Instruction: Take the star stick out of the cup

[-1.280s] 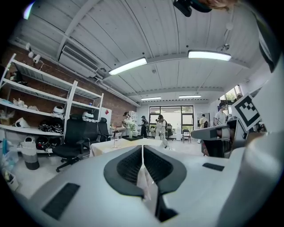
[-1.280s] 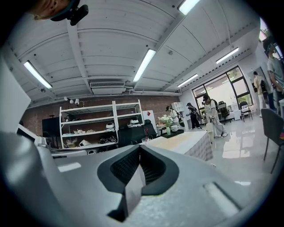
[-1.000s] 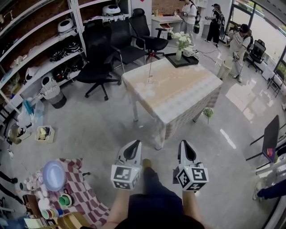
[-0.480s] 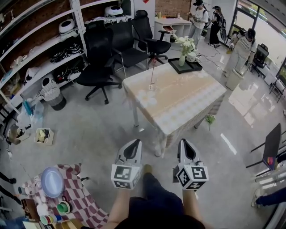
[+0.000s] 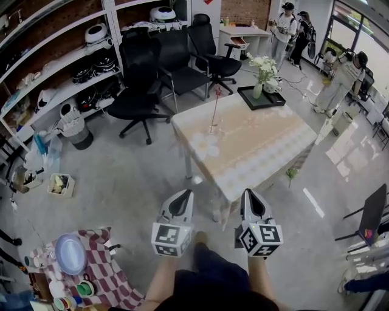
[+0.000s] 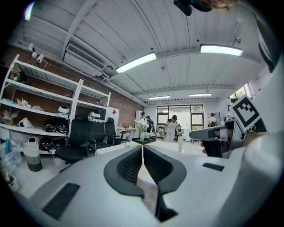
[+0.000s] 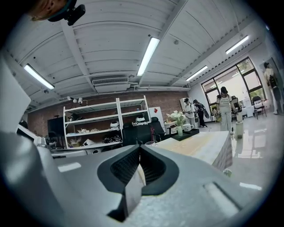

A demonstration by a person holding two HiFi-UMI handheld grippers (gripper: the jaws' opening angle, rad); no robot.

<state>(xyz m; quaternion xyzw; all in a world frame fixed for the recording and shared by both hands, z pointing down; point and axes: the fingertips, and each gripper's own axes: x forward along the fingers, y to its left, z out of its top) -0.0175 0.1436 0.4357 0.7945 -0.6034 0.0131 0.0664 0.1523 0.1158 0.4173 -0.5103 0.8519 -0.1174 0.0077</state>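
Left gripper (image 5: 182, 194) and right gripper (image 5: 251, 194) sit side by side low in the head view, above the person's dark trousers (image 5: 209, 276). Each has its jaws pressed together at the tips with nothing between them, as both gripper views confirm. Their cubes carry black-and-white square markers (image 5: 170, 239), which are patterns rather than letters.

To the left on the grey floor lies a red-and-white checked cloth (image 5: 106, 267) with a pale blue plate (image 5: 70, 254) and small bowls on it.

Ahead, well apart from both grippers, stands a table (image 5: 261, 146) under a light patterned cover. A clear cup (image 5: 214, 129) stands near its far left edge, and the star stick (image 5: 215, 109) stands upright in it, thin-stemmed with a red star on top. At the table's far corner a black tray (image 5: 262, 100) holds a vase (image 5: 258, 90) of white flowers (image 5: 265, 62).

Behind the table are black office chairs (image 5: 138, 91), then white shelves (image 5: 55, 70) against a brick wall. A red tag (image 5: 208, 2) on a white panel is too small to read. Several people (image 5: 285, 27) stand far off by the windows.
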